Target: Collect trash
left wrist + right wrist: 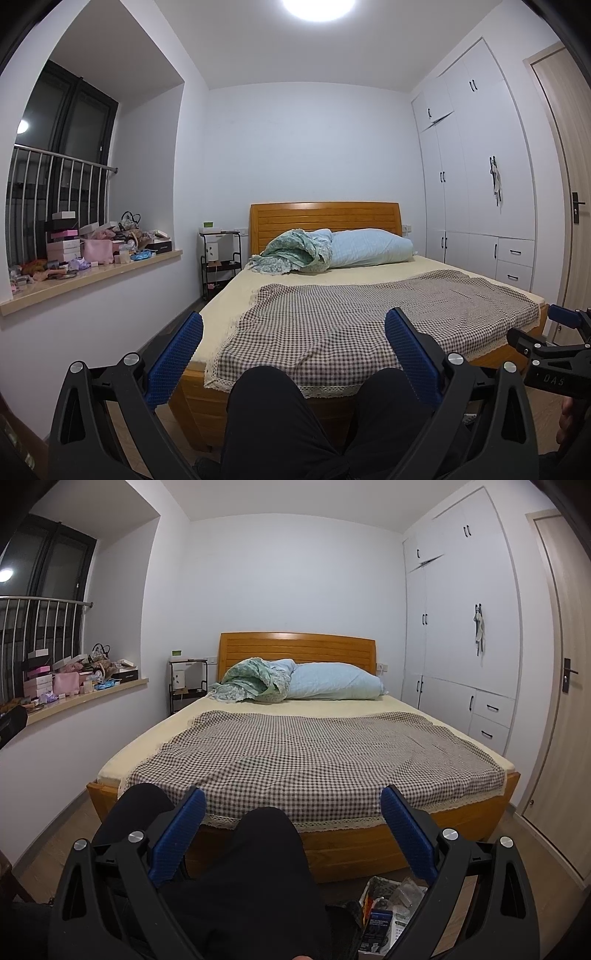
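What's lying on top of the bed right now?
On the bed: a checkered cloth, a crumpled green blanket and a light blue pillow. No trash shows; anything under the cloth is hidden.

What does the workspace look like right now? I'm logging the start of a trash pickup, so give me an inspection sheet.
Surface: bed with checked cover; nothing loose on it.
Job's things: pile of trash on the floor at the bed's foot, below the right gripper.
Clutter: windowsill crowded with boxes and bags.
Grippers: left gripper and right gripper both open, empty, held over the person's knees.
Cables: nothing seen.
Surroundings: white wardrobe, closed door, bedside rack.
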`<state>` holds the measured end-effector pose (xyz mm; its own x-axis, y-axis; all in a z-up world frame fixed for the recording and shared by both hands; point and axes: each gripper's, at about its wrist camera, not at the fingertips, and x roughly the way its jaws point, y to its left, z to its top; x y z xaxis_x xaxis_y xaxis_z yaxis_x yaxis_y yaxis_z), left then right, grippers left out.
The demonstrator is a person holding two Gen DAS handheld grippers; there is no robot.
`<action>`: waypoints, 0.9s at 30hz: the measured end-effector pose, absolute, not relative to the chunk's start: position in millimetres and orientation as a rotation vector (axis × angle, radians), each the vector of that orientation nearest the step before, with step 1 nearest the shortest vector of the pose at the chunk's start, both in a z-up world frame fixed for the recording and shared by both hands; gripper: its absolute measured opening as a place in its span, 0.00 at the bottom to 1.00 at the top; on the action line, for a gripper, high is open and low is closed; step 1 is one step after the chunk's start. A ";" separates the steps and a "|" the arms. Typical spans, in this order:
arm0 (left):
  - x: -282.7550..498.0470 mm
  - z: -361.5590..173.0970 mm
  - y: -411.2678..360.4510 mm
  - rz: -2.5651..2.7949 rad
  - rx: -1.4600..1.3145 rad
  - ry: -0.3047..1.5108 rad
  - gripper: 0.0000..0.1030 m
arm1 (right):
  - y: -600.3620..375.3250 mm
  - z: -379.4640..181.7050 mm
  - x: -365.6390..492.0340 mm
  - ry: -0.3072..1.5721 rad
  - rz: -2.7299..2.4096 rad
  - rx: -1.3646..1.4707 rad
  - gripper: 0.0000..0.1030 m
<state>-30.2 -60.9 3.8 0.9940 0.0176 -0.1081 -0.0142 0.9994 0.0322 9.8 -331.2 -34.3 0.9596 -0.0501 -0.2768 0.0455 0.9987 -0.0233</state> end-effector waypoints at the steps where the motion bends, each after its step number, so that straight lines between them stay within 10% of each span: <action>1: -30.6 3.8 -61.2 0.016 0.032 0.108 0.93 | -332.0 -34.3 9.7 0.280 -0.050 -0.015 0.89; 27: -30.3 3.4 -59.9 0.017 0.032 0.108 0.93 | -332.9 -35.8 8.3 0.276 -0.056 -0.019 0.89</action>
